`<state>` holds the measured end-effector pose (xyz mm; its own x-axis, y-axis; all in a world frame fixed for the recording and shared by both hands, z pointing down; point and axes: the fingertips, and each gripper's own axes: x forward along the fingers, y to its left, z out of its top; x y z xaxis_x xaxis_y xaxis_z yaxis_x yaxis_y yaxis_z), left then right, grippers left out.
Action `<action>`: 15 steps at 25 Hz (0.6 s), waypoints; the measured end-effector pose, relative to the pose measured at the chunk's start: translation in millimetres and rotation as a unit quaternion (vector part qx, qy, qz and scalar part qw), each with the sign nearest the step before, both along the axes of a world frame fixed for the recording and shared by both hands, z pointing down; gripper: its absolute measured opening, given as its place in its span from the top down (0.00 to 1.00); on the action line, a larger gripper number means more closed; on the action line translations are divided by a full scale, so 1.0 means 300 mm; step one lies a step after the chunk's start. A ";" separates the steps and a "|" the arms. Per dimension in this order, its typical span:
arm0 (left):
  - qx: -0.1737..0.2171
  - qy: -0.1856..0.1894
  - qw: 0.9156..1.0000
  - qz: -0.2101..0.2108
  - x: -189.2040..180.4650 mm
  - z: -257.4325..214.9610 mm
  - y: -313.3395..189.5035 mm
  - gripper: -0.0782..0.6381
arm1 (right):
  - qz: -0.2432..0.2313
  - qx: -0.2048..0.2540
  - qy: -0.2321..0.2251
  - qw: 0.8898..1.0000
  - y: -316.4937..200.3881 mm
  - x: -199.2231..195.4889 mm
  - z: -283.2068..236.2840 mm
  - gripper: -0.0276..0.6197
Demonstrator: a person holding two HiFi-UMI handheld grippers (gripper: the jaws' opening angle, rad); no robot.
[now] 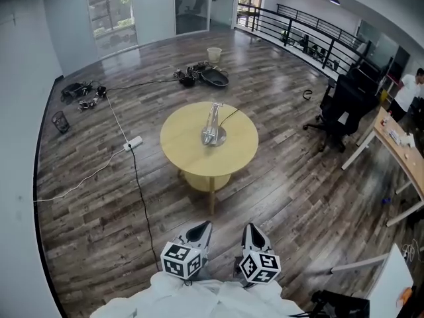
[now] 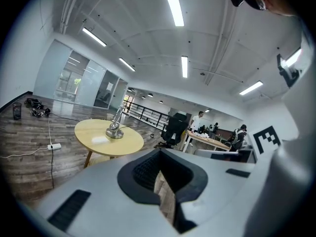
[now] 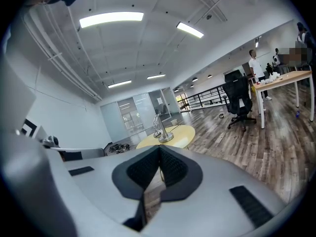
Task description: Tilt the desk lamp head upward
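A silver desk lamp (image 1: 212,126) stands on a round yellow table (image 1: 192,158) in the middle of the room; its arm leans forward over its round base, and a thin cord runs off it. The lamp (image 2: 115,126) shows small and far off in the left gripper view, and the lamp (image 3: 159,131) likewise in the right gripper view. My left gripper (image 1: 199,231) and right gripper (image 1: 252,234) are held close to the person's body, well short of the table. Both are shut with nothing between the jaws.
A black cable (image 1: 138,197) and a white power strip (image 1: 133,143) lie on the wood floor left of the table. A black office chair (image 1: 344,108) and a desk (image 1: 397,144) stand at the right. Bags and clutter (image 1: 205,75) lie beyond the table. People stand at the far desk (image 2: 217,141).
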<state>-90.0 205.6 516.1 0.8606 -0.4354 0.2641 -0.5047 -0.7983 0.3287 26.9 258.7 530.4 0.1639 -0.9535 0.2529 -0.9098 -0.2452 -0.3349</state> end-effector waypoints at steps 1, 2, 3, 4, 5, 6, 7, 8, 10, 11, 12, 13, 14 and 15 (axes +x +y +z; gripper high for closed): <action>0.001 0.000 1.000 0.001 0.011 -0.001 -0.022 0.89 | 0.001 0.001 0.002 1.000 -0.022 0.011 -0.003 0.94; 0.001 0.001 1.000 0.002 0.020 -0.001 -0.044 0.89 | 0.003 0.001 0.003 1.000 -0.045 0.021 -0.005 0.94; 0.001 0.002 1.000 0.002 0.029 -0.001 -0.069 0.89 | 0.004 0.002 0.005 1.000 -0.071 0.031 -0.006 0.94; 0.001 0.002 1.000 0.003 0.037 0.001 -0.096 0.89 | 0.005 0.003 0.006 1.000 -0.099 0.038 -0.007 0.94; 0.001 0.002 1.000 0.003 0.045 0.003 -0.125 0.89 | 0.005 0.005 0.007 1.000 -0.128 0.045 -0.007 0.94; 0.001 0.003 1.000 0.004 0.053 0.003 -0.153 0.89 | 0.005 0.006 0.008 1.000 -0.157 0.051 -0.008 0.94; 0.002 0.003 1.000 0.005 0.062 0.002 -0.180 0.89 | 0.005 0.007 0.008 1.000 -0.186 0.058 -0.010 0.94; 0.004 0.004 1.000 0.006 0.070 -0.001 -0.207 0.89 | 0.004 0.008 0.008 1.000 -0.215 0.065 -0.012 0.94; 0.005 0.003 1.000 0.006 0.086 -0.009 -0.263 0.89 | 0.004 0.008 0.008 1.000 -0.275 0.079 -0.017 0.94; 0.006 0.003 1.000 0.006 0.093 -0.011 -0.290 0.89 | 0.002 0.008 0.008 1.000 -0.304 0.084 -0.019 0.94; 0.006 0.002 1.000 0.006 0.099 -0.012 -0.316 0.89 | 0.000 0.007 0.009 1.000 -0.332 0.089 -0.020 0.94; 0.006 0.002 1.000 0.005 0.105 -0.012 -0.342 0.89 | -0.002 0.007 0.009 1.000 -0.360 0.093 -0.020 0.94; 0.006 0.002 1.000 0.004 0.111 -0.012 -0.369 0.89 | -0.004 0.006 0.010 1.000 -0.388 0.099 -0.019 0.94; 0.004 0.001 1.000 0.003 0.118 -0.011 -0.396 0.89 | -0.006 0.005 0.009 1.000 -0.416 0.105 -0.019 0.94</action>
<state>-54.5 86.8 512.8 0.8641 -0.4321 0.2582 -0.4987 -0.8041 0.3236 58.3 133.7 524.6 0.1566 -0.9582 0.2396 -0.9185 -0.2304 -0.3213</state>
